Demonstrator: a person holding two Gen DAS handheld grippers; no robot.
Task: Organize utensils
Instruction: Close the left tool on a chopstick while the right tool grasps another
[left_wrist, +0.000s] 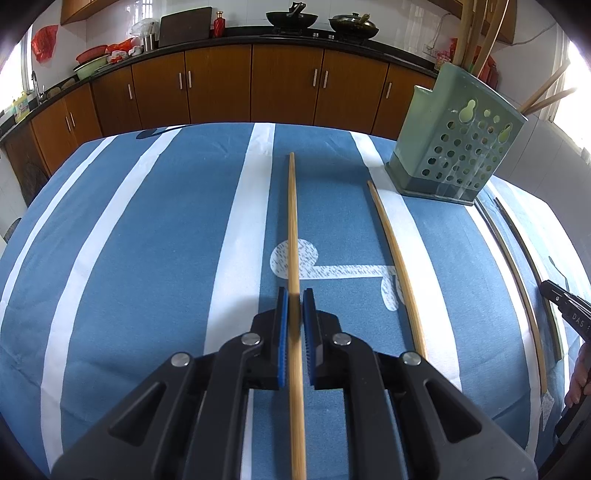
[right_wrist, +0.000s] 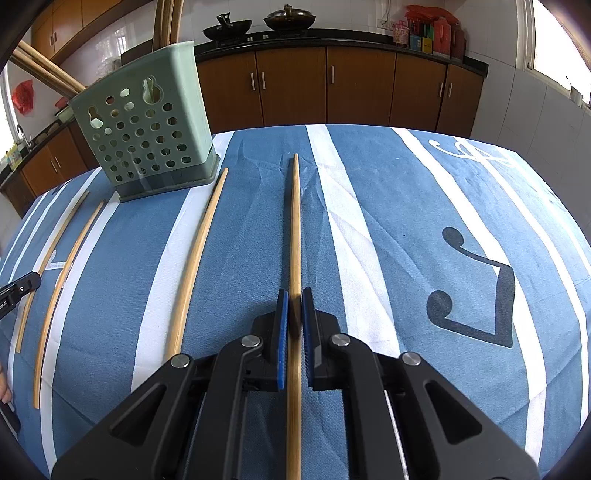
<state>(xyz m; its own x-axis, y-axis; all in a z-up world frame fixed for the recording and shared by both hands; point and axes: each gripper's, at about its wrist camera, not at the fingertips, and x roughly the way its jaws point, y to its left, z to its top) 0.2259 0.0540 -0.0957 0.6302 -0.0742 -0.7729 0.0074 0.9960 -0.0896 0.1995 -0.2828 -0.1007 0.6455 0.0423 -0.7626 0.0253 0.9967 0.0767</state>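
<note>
cloth (left_wrist: 147, 258) blue, white stripes | holder (left_wrist: 458, 147) green | chopsticks (left_wrist: 293, 221) tan

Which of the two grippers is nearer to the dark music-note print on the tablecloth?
Right. The right gripper, shut on a chopstick, sits just left of the dark note print; the left gripper is farther left, beyond two loose chopsticks.
</note>
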